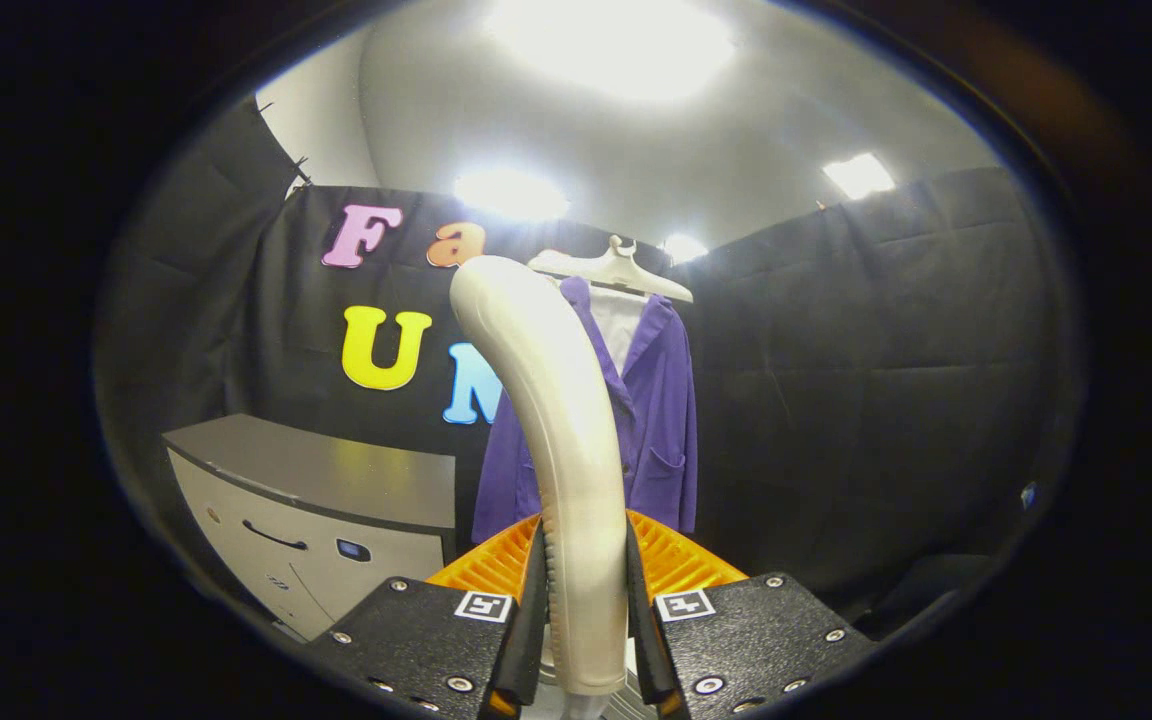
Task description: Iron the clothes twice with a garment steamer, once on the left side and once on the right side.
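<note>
1. My gripper (584, 610) is clamped on the steamer (564, 450). Both fingers press its handle from either side, low down, so the grip looks solid.
2. The steamer's long axis runs straight up out of the fingers, then curves over at the top, where the rounded head ends about level with the hanger (616, 272).
3. Beyond the steamer hangs the coat (658, 420), purple with a white lining at the collar. It's dead ahead of the fingers and a bit to the right, clearly apart from the steamer head, no contact yet.
4. That's the bit that matters: the coat hangs vertical, same way the steamer stands, so I reckon I need to push forward until the head meets the cloth, then run along one side.
5. The steamer blocks most of the coat's left half, so I can't judge how that side hangs.
6. Off to the left there's a grey cabinet (336, 500), well clear of the coat.
</note>
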`<state>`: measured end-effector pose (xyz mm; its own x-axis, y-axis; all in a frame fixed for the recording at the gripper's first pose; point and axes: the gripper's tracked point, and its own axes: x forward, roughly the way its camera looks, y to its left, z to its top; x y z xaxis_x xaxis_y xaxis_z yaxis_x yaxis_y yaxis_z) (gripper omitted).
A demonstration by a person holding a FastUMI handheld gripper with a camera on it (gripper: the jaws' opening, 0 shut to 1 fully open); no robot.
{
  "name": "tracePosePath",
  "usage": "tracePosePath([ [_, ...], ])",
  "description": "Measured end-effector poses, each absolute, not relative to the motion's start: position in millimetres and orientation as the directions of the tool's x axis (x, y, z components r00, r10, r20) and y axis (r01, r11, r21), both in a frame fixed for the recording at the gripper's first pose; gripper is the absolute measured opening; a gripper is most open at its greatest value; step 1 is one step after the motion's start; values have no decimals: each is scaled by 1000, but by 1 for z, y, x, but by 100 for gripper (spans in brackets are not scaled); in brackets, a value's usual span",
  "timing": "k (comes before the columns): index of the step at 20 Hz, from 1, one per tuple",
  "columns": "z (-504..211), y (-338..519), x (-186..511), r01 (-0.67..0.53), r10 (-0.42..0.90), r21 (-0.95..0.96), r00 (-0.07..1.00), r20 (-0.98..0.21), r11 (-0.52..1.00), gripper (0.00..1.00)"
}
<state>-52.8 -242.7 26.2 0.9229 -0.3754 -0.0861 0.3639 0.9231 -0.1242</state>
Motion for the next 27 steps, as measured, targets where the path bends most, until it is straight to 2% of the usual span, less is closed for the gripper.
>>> tracePosePath([
  [11, 43, -162, -40, 255, -260, -93, 964, -50, 962, 38],
  [27, 22, -143, -3, 261, -268, -88, 959, -91, 961, 38],
])
